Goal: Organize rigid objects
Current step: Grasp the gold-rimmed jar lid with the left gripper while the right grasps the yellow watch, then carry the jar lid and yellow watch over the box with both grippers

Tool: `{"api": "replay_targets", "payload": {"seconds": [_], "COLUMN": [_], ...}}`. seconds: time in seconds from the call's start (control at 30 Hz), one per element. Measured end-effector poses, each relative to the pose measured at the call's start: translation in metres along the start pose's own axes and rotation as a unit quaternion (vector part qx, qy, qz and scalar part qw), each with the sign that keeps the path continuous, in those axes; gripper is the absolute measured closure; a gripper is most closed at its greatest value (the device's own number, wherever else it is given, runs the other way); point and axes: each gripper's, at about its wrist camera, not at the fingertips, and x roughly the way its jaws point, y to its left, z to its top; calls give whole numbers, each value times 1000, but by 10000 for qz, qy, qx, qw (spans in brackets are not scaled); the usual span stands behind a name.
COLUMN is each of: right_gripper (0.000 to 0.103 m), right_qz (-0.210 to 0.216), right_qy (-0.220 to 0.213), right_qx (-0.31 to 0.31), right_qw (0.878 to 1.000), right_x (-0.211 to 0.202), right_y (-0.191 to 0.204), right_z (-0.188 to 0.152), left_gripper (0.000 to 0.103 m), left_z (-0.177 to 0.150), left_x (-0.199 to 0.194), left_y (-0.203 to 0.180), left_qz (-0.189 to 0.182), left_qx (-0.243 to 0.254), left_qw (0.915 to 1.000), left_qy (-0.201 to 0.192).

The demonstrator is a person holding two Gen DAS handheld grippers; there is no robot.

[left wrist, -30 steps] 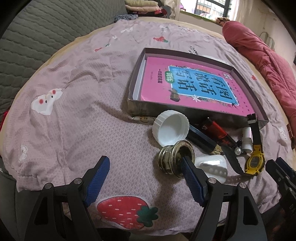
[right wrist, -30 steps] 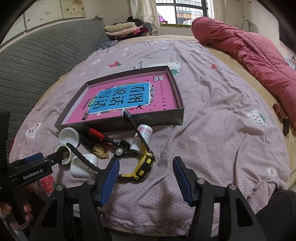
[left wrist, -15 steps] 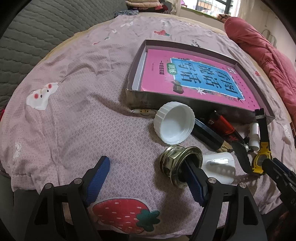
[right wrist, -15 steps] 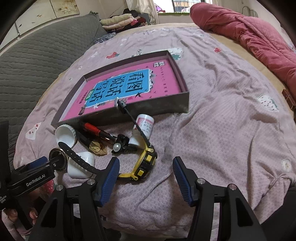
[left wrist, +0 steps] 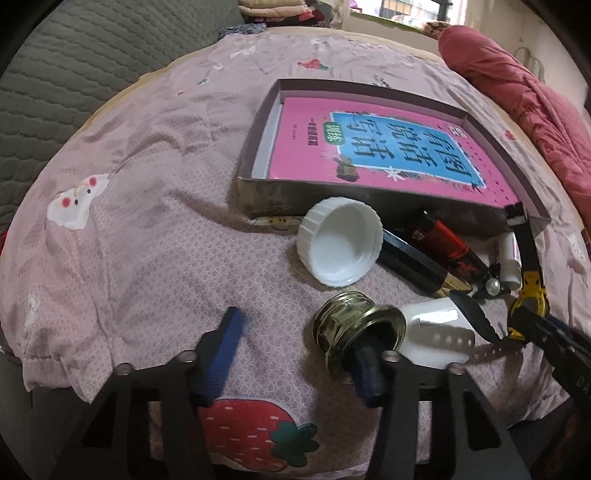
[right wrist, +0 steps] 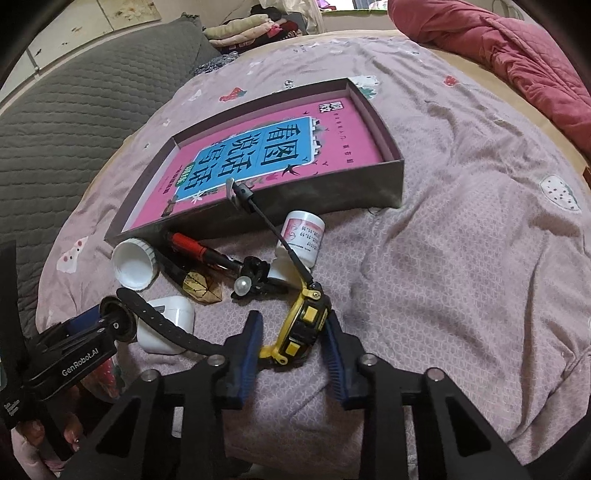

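1. Brass fitting (left wrist: 356,334): near the box (left wrist: 369,201), left of the pile. Probably heavy, hard and slick; take it by the flange. Left gripper (left wrist: 299,354) has just been closing; one pad inside its bore, the other apart.
2. Yellow watch (right wrist: 308,325): right of the fitting, before the box. Stiff case, floppy black strap; grip the case. Right gripper (right wrist: 293,349), just closing, flanks the case; contact unclear.

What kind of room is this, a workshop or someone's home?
Most likely a bedroom at home: the things lie on a bed with a pink strawberry-print sheet, a red quilt is bunched at its far side, and folded clothes are stacked behind.
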Motion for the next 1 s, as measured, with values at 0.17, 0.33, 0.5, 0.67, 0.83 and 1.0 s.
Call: {"api": "replay_targets", "payload": {"seconds": [0.17,0.33,0.5,0.67,0.83,1.0], "right_gripper": [80,86,86,86,86,86], "right_qz": [61,19,-35,-90,-28,-114], "right_qy": [-26,-139,-279,-516,-741,-938], "right_qx": [13,-5,-114,-297,-382,-563], "right_qw": [10000,9999,9995,9982,9965,9939], "right_x": [2,-3,-10,-22,-33,-43], "right_y": [-3,-6,-4,1,4,11], "right_z": [3,5,6,6,8,10], "left_gripper": [81,93,93,93,93,93], "left_z": [-1,-2,-2,-2,0,1], "left_x": [-3,-3,-8,-18,-30,-44], "left_y": [-2,6,6,5,4,1], "left_qz": [-153,-385,-420,-442,-450,-491], "left_qx": [88,-39,-25,28,65,122], "left_qw": [9998,9992,9990,9984,9976,9967], "left_qy": [-65,-88,-179,-355,-513,-630]}}
